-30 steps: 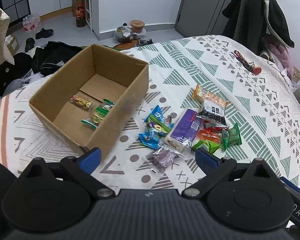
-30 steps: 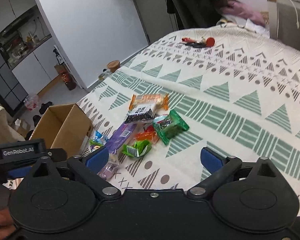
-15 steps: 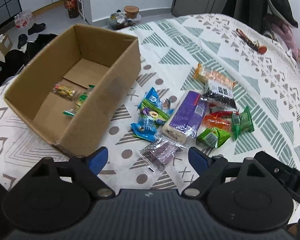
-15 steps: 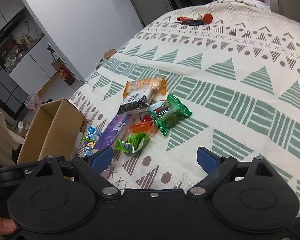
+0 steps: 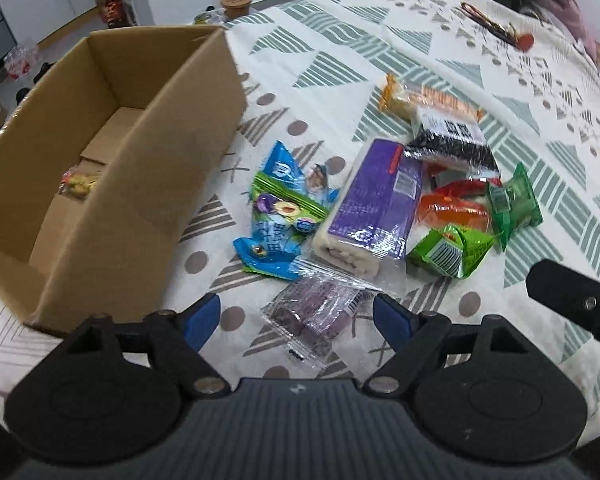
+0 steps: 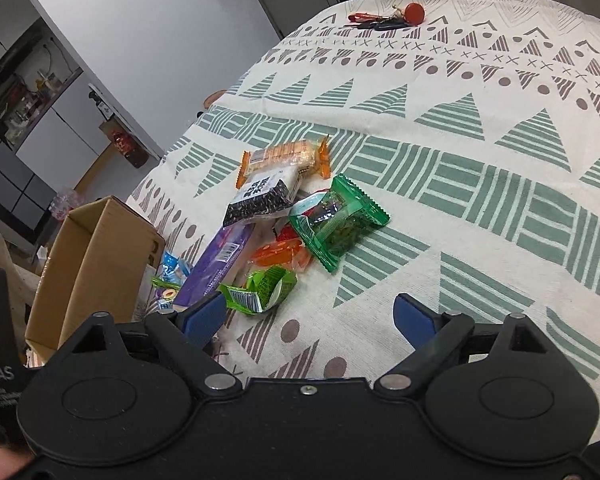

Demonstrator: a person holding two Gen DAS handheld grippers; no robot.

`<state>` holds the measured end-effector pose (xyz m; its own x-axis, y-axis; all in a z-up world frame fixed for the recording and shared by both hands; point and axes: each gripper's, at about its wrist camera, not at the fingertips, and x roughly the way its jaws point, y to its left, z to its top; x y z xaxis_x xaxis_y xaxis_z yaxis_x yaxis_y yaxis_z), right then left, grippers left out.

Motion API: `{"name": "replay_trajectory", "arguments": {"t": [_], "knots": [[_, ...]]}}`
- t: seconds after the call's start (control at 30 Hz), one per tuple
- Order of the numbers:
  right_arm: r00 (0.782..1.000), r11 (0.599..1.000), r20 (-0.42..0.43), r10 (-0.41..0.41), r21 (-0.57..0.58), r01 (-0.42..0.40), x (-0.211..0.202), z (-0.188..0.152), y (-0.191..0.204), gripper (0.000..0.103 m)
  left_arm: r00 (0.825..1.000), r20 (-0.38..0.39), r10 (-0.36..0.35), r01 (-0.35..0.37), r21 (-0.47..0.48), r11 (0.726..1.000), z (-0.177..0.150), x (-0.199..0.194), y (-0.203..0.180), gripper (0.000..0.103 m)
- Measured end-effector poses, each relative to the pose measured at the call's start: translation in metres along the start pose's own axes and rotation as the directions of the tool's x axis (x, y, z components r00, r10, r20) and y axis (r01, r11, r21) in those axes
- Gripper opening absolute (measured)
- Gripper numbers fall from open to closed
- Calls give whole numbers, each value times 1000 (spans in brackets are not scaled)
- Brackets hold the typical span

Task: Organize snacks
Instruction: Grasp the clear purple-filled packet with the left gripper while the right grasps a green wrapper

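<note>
Two cameras look down at one table

The left camera sits low and close, facing the snacks (image 5: 380,208) with the box (image 5: 112,160) on its left. The right camera looks from the other side, a bit farther back. Both see the same snacks (image 6: 284,224) and box (image 6: 96,264).

Loose snack packets (image 5: 380,204) beside open cardboard box (image 5: 112,152)
</note>
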<state>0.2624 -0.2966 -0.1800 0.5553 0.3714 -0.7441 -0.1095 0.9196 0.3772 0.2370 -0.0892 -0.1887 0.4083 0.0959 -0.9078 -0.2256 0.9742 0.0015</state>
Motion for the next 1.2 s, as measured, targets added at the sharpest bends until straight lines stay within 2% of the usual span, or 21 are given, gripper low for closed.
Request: {"name": "replay_trajectory", "arguments": {"t": [0.07,0.1,0.23,0.27,0.33,0.43,0.57,0.8,0.87,1.0,1.13,1.2], "knots": [[1000,1000,-6,-2,-4,2,4,0,1,90,1000,-5,4,-4,8,1000,-1,5,-2,84],[1000,1000,-9,-3,-9,3,6,0,2,90,1000,-10,4,-4,5,1000,-1,8,-1,80],[1000,1000,-23,-4,-25,4,16,0,6,85,999,-28,-22,22,-5,1000,-1,16,1,57],[1000,1000,-28,-4,-29,3,19,1,8,83,999,-22,-25,25,-3,1000,-1,15,1,54],[999,999,-34,-3,-36,2,25,1,12,80,999,-21,-43,43,-1,999,0,14,1,36],[999,999,-43,11,-33,-13,30,2,16,75,999,-24,-39,39,-20,999,1,10,3,33],[997,999,-74,30,-11,-31,40,3,20,61,997,-36,-62,61,-40,997,-2,6,8,32],[995,999,-90,47,31,-44,54,7,26,54,997,-31,-72,70,-61,996,-2,-6,16,32],[994,998,-93,55,39,-51,56,7,27,44,997,-25,-70,68,-68,995,-2,-9,20,32],[994,998,-96,56,34,-53,61,7,31,36,997,-16,-71,70,-74,995,0,-16,26,32],[993,997,-101,60,44,-56,65,8,33,34,997,-10,-77,75,-88,993,-1,-20,31,32],[993,998,-103,57,46,-53,68,11,35,40,997,-5,-79,78,-85,993,-2,-22,32,32]]}}
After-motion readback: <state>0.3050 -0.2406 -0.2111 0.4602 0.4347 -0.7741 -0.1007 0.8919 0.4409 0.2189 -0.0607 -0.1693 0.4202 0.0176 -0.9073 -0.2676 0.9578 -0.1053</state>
